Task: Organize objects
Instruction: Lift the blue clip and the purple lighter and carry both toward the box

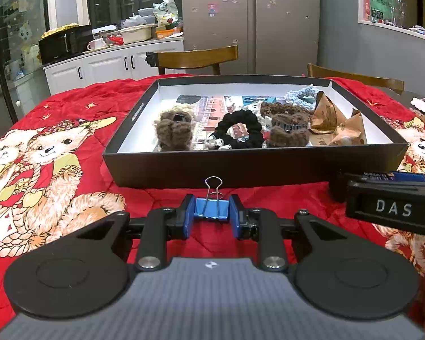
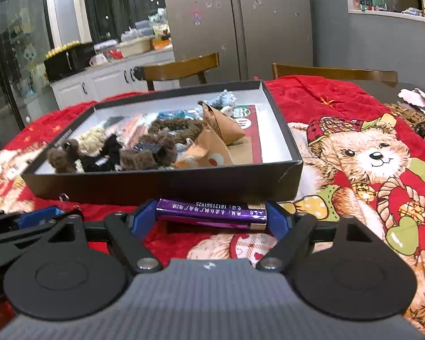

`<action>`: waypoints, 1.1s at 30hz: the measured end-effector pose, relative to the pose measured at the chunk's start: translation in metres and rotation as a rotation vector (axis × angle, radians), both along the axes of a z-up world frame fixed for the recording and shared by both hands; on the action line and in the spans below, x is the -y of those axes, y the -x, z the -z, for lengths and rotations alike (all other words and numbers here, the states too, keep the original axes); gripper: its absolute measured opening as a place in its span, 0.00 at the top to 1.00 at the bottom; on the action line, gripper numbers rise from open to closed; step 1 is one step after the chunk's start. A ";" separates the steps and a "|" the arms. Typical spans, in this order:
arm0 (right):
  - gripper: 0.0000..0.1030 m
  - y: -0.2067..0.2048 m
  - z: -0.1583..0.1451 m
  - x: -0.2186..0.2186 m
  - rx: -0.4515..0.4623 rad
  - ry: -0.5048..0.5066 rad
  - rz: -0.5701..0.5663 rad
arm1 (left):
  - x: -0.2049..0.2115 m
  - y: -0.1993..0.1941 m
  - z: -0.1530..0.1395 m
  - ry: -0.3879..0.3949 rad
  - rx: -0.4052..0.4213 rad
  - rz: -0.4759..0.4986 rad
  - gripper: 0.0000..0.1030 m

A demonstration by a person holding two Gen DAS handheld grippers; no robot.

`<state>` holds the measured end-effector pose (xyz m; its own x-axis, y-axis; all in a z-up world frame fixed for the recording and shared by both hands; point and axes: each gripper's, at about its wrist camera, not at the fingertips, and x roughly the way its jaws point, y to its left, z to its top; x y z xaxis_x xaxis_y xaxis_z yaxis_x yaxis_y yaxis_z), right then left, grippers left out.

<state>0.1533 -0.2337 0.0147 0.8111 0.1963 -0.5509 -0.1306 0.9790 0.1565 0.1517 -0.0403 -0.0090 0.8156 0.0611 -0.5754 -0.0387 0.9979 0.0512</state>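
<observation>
A blue binder clip with a wire handle is pinched between the blue pads of my left gripper, just above the red quilt and in front of the black box. My right gripper is shut lengthwise on a purple lighter, also close to the front wall of the box. The shallow box holds brown fuzzy hair clips, a black scrunchie, a pale blue scrunchie and brown paper packets.
A red quilt with teddy bears covers the table. Two wooden chairs stand behind it. The right gripper's body sits close on the left gripper's right. A white counter with clutter is at far left.
</observation>
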 end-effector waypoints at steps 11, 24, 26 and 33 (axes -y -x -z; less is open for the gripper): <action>0.21 0.018 -0.010 0.003 0.132 -0.092 -0.046 | 0.002 0.003 -0.002 -0.003 0.028 0.012 0.70; 0.21 0.023 -0.065 0.013 0.228 -0.217 -0.056 | -0.002 0.016 -0.036 -0.033 0.221 -0.034 0.71; 0.21 0.012 -0.082 0.013 0.213 -0.223 -0.061 | -0.007 0.005 -0.054 -0.058 0.267 -0.065 0.71; 0.21 -0.053 -0.125 -0.009 0.135 -0.171 -0.043 | -0.033 -0.080 -0.113 0.023 0.215 -0.040 0.71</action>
